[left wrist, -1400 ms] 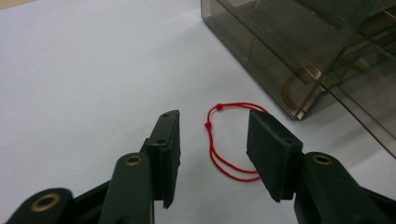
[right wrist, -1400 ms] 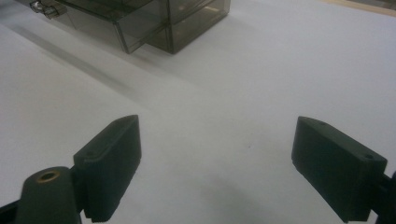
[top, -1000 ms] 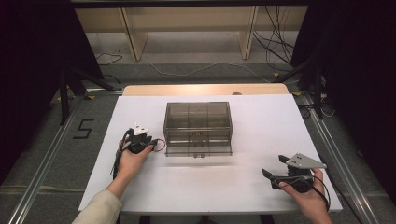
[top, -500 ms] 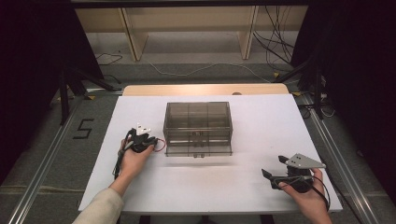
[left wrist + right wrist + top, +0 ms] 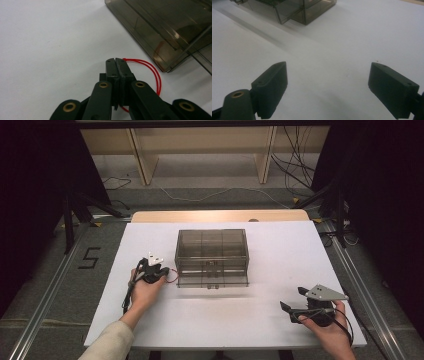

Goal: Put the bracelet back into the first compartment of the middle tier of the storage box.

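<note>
On white counter point(image 5: 260, 320), by smoky plastic box point(image 5: 212, 257): red string point(image 5: 155, 72), pinched in left tongs point(image 5: 116, 61), just clamped tight. Right tongs point(image 5: 328, 87) spread wide, nothing held. Beyond: grey floor point(image 5: 50, 285), wooden frame point(image 5: 200, 150), loose cables point(image 5: 295, 175).

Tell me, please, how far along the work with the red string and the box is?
Done: the left gripper has just closed its fingers on the red string beside the smoky plastic box. In hand: that grip. Left: moving the string; the box looks closed, and the right gripper waits open.
</note>
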`<state>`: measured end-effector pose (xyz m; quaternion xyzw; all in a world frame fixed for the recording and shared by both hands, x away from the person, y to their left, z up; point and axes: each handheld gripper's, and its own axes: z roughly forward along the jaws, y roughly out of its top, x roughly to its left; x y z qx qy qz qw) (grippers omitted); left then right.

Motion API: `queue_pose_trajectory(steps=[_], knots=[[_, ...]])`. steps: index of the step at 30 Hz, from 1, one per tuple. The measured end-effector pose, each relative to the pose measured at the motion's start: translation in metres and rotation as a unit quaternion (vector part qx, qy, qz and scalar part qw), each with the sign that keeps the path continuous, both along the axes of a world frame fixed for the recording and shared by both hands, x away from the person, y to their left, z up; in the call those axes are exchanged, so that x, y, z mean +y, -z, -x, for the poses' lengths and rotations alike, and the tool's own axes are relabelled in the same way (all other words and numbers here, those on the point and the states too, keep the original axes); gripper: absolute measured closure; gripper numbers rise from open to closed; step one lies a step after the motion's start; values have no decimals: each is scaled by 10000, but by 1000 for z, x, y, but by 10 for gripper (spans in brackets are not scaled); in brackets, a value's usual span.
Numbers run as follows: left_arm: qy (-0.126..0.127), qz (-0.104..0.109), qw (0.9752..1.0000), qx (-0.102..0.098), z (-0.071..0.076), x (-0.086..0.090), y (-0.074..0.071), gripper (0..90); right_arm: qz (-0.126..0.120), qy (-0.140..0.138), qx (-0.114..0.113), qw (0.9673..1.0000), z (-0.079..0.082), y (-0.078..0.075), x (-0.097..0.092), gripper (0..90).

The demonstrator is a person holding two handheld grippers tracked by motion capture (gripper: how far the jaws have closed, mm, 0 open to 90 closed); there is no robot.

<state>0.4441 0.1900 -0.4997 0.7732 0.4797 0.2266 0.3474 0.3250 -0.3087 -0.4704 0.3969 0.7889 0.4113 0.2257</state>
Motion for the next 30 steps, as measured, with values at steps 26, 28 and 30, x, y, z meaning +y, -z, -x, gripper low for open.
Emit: queue_pose_trajectory(steps=[26, 28, 30], knots=[[74, 114, 9996, -233, 6, 5, -10, 897, -13, -2, 0, 10000, 0, 0, 0, 167], [80, 89, 9995, -276, 6, 5, -12, 897, -9, 19, 9, 10000, 1, 0, 0, 167], [80, 101, 9994, -316, 8, 5, -14, 897, -11, 20, 9, 10000, 1, 0, -1, 167]])
